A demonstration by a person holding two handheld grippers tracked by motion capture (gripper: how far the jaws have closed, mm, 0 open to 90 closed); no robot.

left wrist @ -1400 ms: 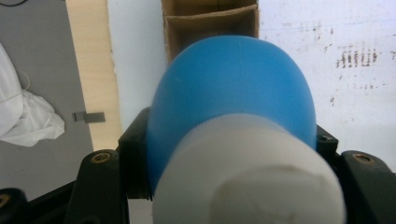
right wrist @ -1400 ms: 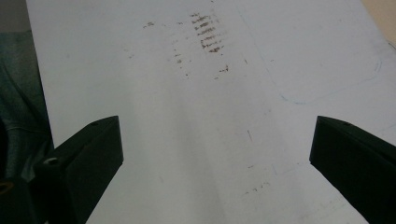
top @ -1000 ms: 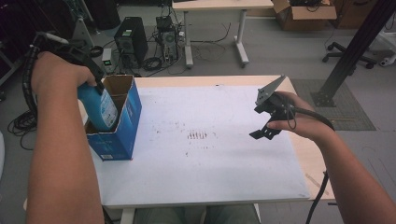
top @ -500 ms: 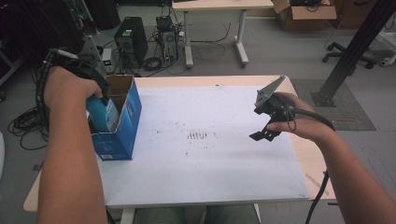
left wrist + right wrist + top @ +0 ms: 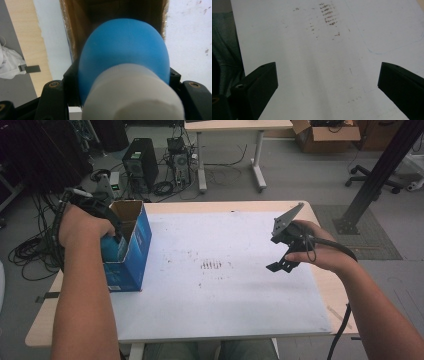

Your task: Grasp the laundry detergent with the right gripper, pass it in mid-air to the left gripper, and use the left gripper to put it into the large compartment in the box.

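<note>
Grey floor [image 5: 310,175] with a computer tower [image 5: 141,164], tangled cables [image 5: 30,252], second table [image 5: 235,126]

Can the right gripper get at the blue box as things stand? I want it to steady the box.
Probably yes. The right gripper hovers open over the white sheet, and nothing lies between it and the blue box. The left gripper, shut on a blue bottle, occupies the box's open top.

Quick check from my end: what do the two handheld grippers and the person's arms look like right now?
Both grippers are black. The left gripper has broad black jaw blocks with brass-coloured screw heads. The right gripper carries a grey three-cornered plate on top, and its jaws are plain, flat and black. A black cable trails from it along the forearm. Both forearms are bare, with no sleeves in view.
</note>
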